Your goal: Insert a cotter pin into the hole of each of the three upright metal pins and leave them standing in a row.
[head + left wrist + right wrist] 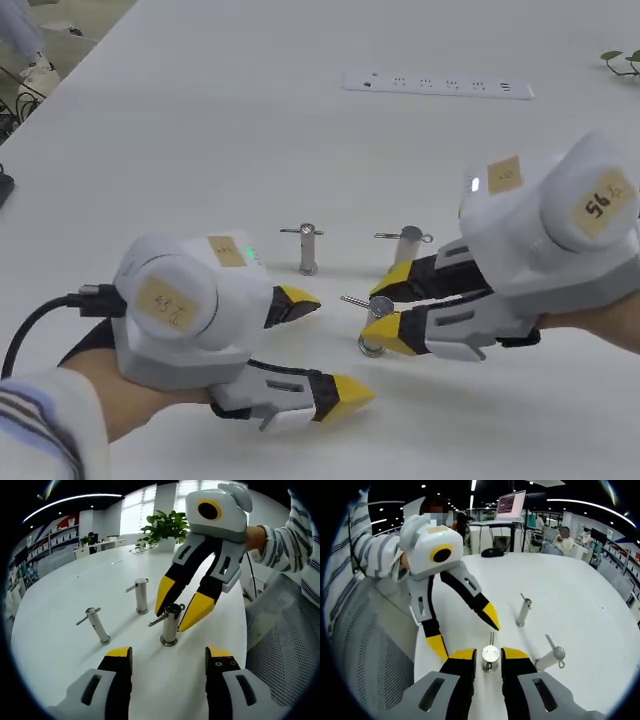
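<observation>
Your left gripper (325,345): jaws released, spread wide, just short of the near pin (376,325).
Your right gripper (390,308): jaws close on either side of the near pin's head; you cannot tell whether they clamp it.
Near pin: standing on the worktop (200,150), cotter (354,300) through it.
Far pins (307,250) (408,247): standing behind, cotters in.

white table (200,120) — three pins (307,250), power strip (438,85)

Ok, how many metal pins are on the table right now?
3. The near pin sits between the right gripper's tongs; the second pin stands farther back, beyond the left gripper; the third pin stands just behind the right gripper. None looks hidden.
</observation>
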The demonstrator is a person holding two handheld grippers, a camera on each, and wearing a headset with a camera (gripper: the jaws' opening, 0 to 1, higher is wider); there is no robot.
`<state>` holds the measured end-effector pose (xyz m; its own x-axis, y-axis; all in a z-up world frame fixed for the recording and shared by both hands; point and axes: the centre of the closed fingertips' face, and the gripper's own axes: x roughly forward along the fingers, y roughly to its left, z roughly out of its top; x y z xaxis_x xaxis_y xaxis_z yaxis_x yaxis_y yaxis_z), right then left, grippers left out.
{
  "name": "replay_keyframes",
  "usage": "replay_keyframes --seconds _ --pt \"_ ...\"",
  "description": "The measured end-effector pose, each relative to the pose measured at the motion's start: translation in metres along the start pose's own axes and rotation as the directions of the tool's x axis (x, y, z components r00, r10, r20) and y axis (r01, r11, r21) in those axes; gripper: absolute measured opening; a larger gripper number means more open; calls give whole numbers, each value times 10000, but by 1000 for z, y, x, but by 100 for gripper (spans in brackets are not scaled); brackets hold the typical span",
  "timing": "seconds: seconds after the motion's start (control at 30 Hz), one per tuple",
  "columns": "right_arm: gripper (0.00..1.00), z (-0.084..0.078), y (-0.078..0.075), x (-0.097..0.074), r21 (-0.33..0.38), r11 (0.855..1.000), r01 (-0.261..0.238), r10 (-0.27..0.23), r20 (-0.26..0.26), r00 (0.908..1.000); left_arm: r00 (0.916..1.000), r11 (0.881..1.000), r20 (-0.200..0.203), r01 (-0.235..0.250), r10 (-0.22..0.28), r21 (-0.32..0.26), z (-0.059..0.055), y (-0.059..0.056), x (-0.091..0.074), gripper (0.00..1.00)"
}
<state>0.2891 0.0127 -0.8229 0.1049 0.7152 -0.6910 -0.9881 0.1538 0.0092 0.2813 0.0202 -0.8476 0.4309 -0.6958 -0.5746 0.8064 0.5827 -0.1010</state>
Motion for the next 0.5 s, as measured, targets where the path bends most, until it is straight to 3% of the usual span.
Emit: replay_keyframes --seconds 0.2,0.37,0.5 --pt "21 -1 -2 2 275 9994 219 -220 26 9998 9998 9998 158 -115 117 -142 2 4 -2 64" --pt "18 -2 -1 3 420 9989 214 -216 56 9998 9998 9999 -170 -120 118 -93 -5 5 -3 70" --pt "18 -2 -1 3 386 9990 235 -237 35 9997 9999 9998 -131 16 -19 -203 -6 3 -4 76"
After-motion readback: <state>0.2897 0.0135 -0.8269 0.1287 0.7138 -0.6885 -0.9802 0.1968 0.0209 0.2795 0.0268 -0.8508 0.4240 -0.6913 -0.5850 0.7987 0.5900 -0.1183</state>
